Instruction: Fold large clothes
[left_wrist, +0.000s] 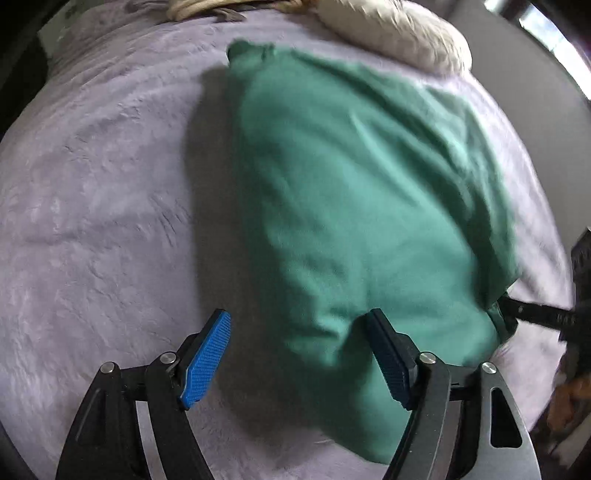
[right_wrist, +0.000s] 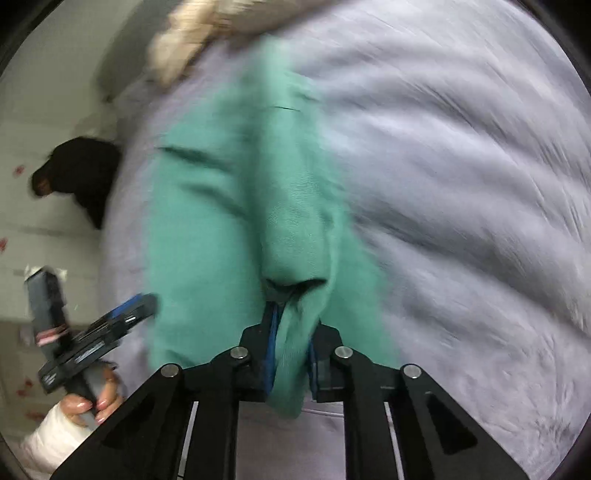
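A green garment (left_wrist: 362, 192) lies spread lengthwise on a lilac fuzzy bedspread (left_wrist: 96, 192). My left gripper (left_wrist: 299, 350) hangs open just above its near end. One blue pad is over bare bedspread, the other over the cloth, and neither presses on it. At the garment's right corner, my right gripper (left_wrist: 532, 314) reaches in from the frame's edge. In the right wrist view my right gripper (right_wrist: 291, 332) is shut on a bunched fold of the green garment (right_wrist: 207, 229), which rises toward it. A hand in a white sleeve (right_wrist: 88, 406) holds my left gripper (right_wrist: 125, 314) to the left.
A cream padded bundle (left_wrist: 399, 33) lies at the far end of the bed, beyond the garment. The bed's edge runs along the right of the left wrist view. A dark heap (right_wrist: 81, 173) sits on the pale floor beside the bed.
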